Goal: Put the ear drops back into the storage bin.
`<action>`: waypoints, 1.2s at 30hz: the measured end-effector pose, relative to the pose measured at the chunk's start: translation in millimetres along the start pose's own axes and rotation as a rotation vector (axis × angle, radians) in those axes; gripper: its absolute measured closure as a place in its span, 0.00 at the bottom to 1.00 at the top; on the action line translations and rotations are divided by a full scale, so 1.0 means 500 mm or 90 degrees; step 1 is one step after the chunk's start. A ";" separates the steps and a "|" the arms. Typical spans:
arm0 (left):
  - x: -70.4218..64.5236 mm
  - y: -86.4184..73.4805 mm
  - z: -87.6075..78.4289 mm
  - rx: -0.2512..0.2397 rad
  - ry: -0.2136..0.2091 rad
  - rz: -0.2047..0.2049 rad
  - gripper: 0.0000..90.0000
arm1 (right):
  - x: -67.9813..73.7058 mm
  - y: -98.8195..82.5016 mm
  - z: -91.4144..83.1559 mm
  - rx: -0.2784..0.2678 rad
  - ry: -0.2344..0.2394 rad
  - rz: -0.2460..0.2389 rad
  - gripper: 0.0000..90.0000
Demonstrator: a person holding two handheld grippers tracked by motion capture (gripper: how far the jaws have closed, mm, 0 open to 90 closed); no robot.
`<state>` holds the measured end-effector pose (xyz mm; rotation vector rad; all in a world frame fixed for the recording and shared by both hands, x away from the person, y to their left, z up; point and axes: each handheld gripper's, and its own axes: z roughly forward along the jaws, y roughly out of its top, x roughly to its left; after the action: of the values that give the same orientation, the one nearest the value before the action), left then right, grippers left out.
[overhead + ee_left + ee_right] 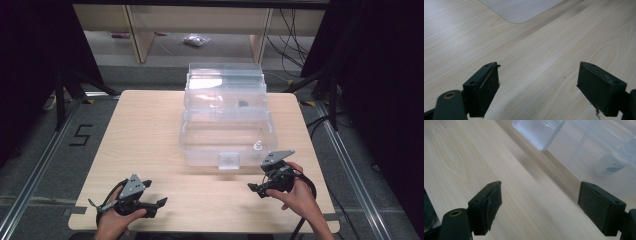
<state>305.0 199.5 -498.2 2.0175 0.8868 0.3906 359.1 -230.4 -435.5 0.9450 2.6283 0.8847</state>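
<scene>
Clear plastic storage box [227, 135] sitting mid-table, lid standing open behind it, front latch [229, 160] facing near edge. Left gripper [159, 204] hovering by near table edge, jaws gaping wide, nothing between, well apart from box. Right gripper [256, 189] hovering just beside box's front right corner, jaws spread wide, gripping nothing. Small white bottle [610, 165] lying inside box near front wall. Bare wooden table [150, 130] stretching open left of box.

Light: even, bright on the table [150, 130]
Surround: dark
Glare: on the box [225, 82] lid
Focus: tongs blurred close up
</scene>
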 end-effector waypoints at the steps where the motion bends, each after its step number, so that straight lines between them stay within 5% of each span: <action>1: 0.000 0.000 0.000 0.000 0.000 0.001 0.19 | -0.001 -0.003 0.001 -0.004 0.000 -0.006 0.22; 19: 0.002 0.001 -0.002 0.008 0.000 0.015 0.19 | 0.014 -0.046 0.018 -0.058 0.004 0.005 0.21; 21: 0.002 0.001 -0.002 0.008 0.000 0.014 0.19 | 0.022 -0.053 0.015 -0.047 0.005 0.030 0.21; 30: 0.003 0.001 -0.001 0.006 0.001 0.023 0.19 | 0.033 -0.078 0.012 -0.054 0.000 0.050 0.21; 35: -0.001 0.000 0.001 -0.003 -0.003 0.004 0.19 | 0.033 -0.091 0.022 -0.060 0.001 0.033 0.20; 36: -0.001 0.000 0.001 -0.004 -0.002 0.005 0.19 | 0.036 -0.093 0.021 -0.045 0.008 0.056 0.20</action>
<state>304.8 198.8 -498.4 2.0163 0.8748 0.3932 325.3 -242.6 -471.7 1.0474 2.5638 1.0006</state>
